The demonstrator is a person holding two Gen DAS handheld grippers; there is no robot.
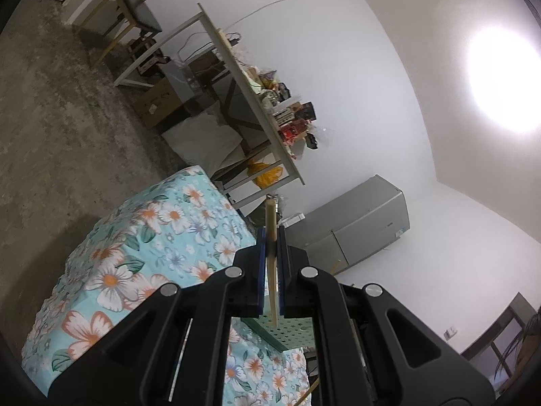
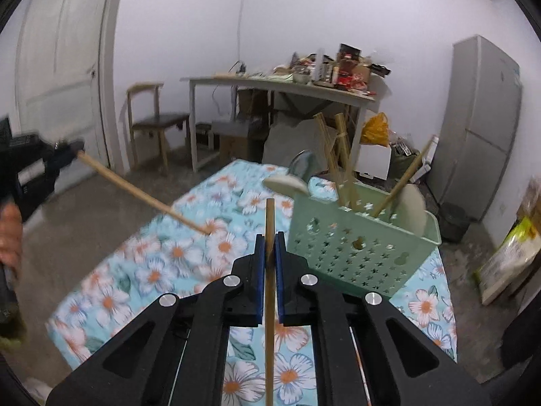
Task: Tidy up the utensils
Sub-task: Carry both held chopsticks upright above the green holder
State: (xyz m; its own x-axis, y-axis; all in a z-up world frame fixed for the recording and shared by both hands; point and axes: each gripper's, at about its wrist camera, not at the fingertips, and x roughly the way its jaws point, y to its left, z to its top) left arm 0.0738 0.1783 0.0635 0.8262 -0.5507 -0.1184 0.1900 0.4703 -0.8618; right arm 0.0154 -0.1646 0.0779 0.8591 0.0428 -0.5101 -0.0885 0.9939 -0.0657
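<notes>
Chopstick (image 1: 271, 237) pinched in left hand-held gripper (image 1: 271, 233); right hand-held gripper (image 2: 269, 240) pinches another; only its view shows basket (image 2: 358, 253).

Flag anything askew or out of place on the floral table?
Nothing spilled or damaged. The utensils in the green basket lean at mixed angles, and a spoon hangs over its left rim. Each gripper is shut on a single chopstick: left gripper on one, right gripper on another, both off the table.

Your counter (image 2: 142, 270), draped in a turquoise floral cloth (image 2: 189, 253), carries a green perforated basket (image 2: 358, 253) standing on its far right part.
</notes>
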